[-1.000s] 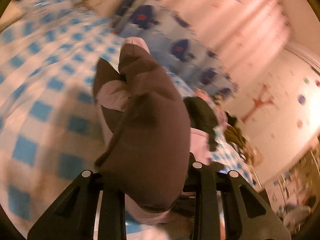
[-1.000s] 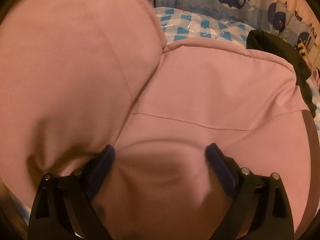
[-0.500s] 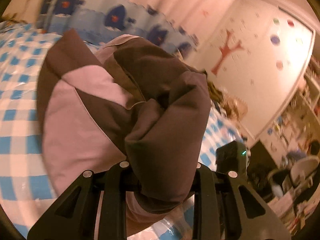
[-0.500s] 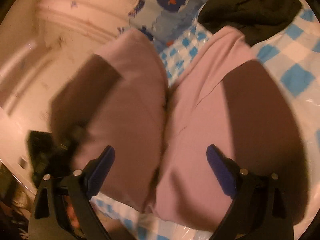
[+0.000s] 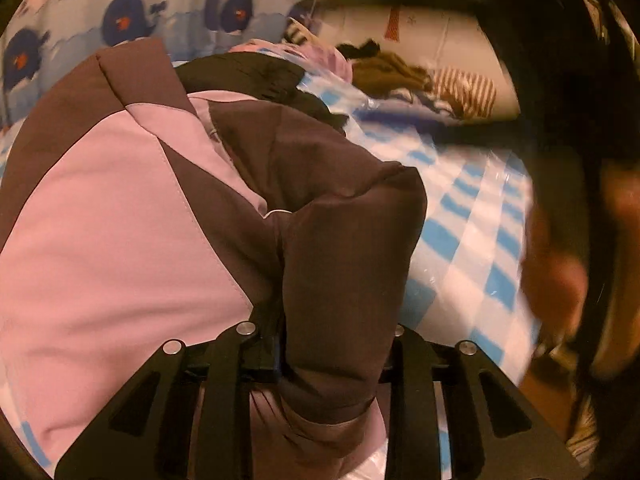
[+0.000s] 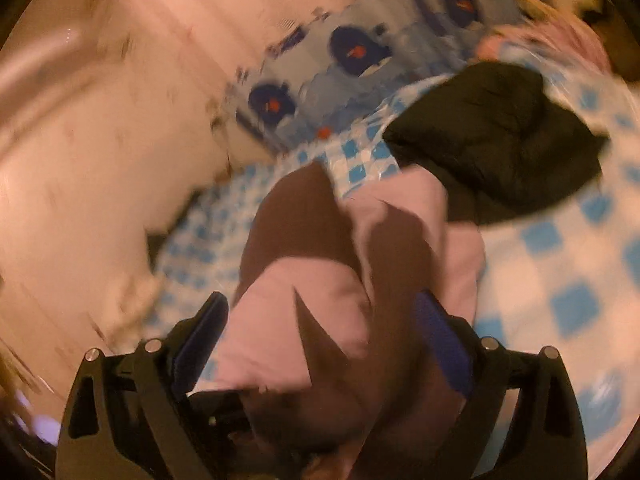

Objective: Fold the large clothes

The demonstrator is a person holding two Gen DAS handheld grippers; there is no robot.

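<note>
left claw (image 5: pixel 332 344): clamped narrow on a bunched brown fold of the jacket (image 5: pixel 120 240), fabric bulging up over the fingers
right claw (image 6: pixel 320 344): jaws wide, blue pads either side of the jacket's brown + pink bulk; fabric fills the gap and touches the right pad, can't tell if it's actually pinched, view is motion-blurred
jacket: pink w/ brown panels, padded, crumpled btw both claws, held over the bed (image 5: pixel 472 232); lower part hidden, can't tell if it rests on the cover
bed: blue/white check cover w/ glossy plastic sheen
black garment (image 6: pixel 496 140): dark heap on the bed just behind the jacket, touching its far edge in right view
clothes pile (image 5: pixel 400 76): brown, striped + pink items along the bed's far edge by the wall
whale curtain (image 5: pixel 128 20): blue w/ dark whales, hangs behind the bed's far edge
</note>
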